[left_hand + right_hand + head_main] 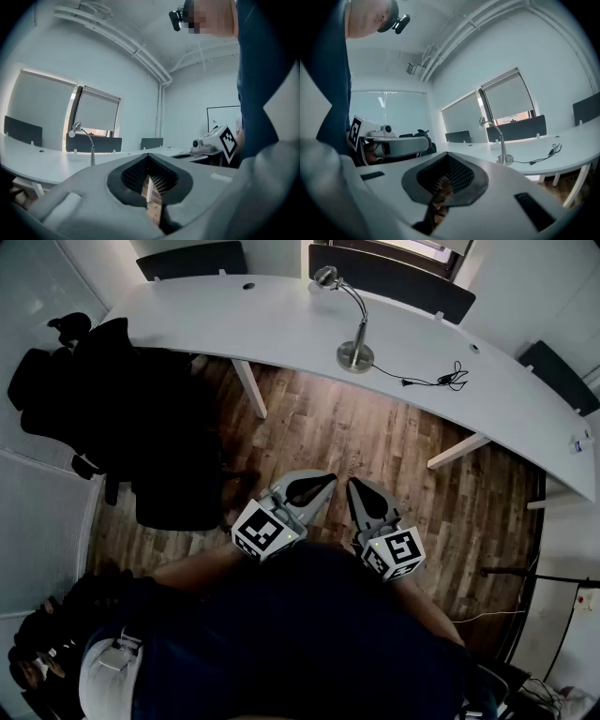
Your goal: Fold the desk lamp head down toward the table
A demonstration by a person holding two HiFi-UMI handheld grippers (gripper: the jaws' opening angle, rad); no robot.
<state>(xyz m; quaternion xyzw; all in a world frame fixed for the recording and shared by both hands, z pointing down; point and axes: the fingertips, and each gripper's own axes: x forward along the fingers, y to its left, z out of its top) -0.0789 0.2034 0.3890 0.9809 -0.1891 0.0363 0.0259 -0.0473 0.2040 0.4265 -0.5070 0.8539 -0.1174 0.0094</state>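
**Head view.** The slim silver gooseneck desk lamp (355, 351) stands on the curved white desk (234, 320), at about 12 o'clock from the person. Its round base sits near the desk's front edge. The small head is raised at the top of the arched neck, toward 11 o'clock of the base. A thin black cord (433, 381) lies on the desk at 3 o'clock of the base. A black office chair (141, 437) stands at 9 o'clock. The left gripper (319, 486) and the right gripper (361, 493) are held side by side close to the person's body, over the brown wooden floor (375, 442) and well apart from the lamp.

**Left gripper view.** The jaw tips meet with nothing between them, so this tool is clenched and empty. The lamp (89, 145) shows small at 10 o'clock, its head raised well above the desk.

**Right gripper view.** These jaws are also pressed together on nothing. The lamp (501, 145) stands at 2 o'clock with its neck arched and its head up.

**Progress.** I judge the task not yet begun. The head is not folded down and neither tool touches the lamp. The approach to the desk, a hold on the head or neck, and the bend down toward the tabletop are all left to do.
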